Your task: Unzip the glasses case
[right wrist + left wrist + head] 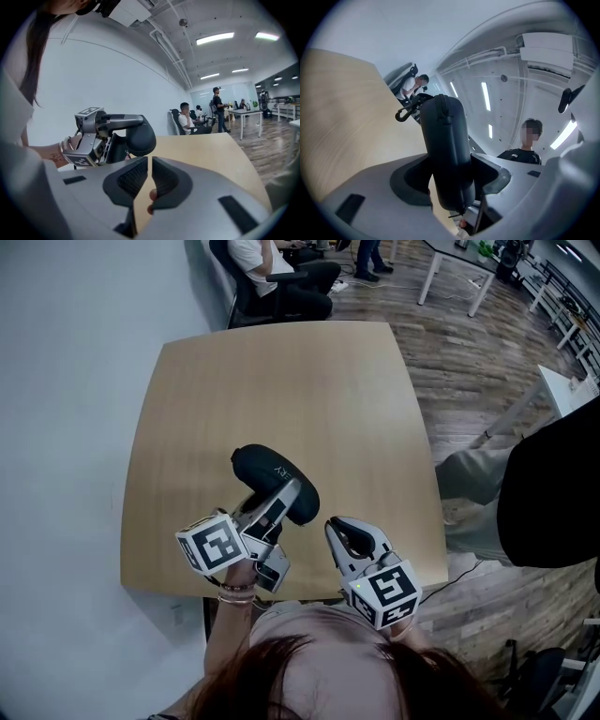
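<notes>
Gripping the black glasses case at frame centre with the left gripper, above the table, zip apparently shut. Hovering lower right with the right gripper, jaws together, empty.

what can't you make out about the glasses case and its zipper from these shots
Zipper pull: head view, the glasses case is too dark and small to show it.
Case sides at the grip: left gripper view, the left gripper covers them.
Rest of the case: right gripper view, the left gripper hides all but one rounded end.
Table near edge: head view, the person covers its middle.
</notes>
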A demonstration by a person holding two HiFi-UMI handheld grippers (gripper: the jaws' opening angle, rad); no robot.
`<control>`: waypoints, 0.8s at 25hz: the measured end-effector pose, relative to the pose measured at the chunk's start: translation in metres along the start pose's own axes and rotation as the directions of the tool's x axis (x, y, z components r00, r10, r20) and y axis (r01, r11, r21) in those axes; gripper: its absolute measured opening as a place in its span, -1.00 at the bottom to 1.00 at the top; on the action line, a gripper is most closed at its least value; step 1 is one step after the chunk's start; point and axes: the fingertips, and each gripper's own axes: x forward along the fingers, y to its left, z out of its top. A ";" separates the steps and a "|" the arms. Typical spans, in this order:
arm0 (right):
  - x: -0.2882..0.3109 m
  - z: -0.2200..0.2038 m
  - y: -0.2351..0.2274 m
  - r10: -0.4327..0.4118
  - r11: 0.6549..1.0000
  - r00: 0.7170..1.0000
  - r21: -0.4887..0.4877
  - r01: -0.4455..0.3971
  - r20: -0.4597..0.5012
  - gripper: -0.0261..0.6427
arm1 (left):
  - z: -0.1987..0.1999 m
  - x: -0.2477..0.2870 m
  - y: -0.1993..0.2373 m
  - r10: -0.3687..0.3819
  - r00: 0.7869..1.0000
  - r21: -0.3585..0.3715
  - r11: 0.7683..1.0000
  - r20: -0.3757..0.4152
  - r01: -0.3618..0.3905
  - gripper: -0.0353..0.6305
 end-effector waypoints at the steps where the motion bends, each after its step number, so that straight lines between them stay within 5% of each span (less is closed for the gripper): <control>1: 0.000 0.001 0.004 0.009 1.000 1.000 -0.001 -0.009 0.004 -0.82 | 0.003 -0.003 -0.002 -0.008 1.000 0.001 1.000 0.012 0.008 -0.12; 16: 0.002 0.021 0.049 0.152 0.988 0.986 0.018 -0.153 0.068 -0.70 | 0.020 -0.023 -0.031 -0.130 0.984 -0.004 0.991 0.124 0.131 -0.12; 20: 0.004 0.024 0.056 0.172 0.985 0.982 0.013 -0.174 0.071 -0.69 | 0.016 -0.026 -0.033 -0.148 0.979 -0.058 0.986 0.142 0.158 -0.12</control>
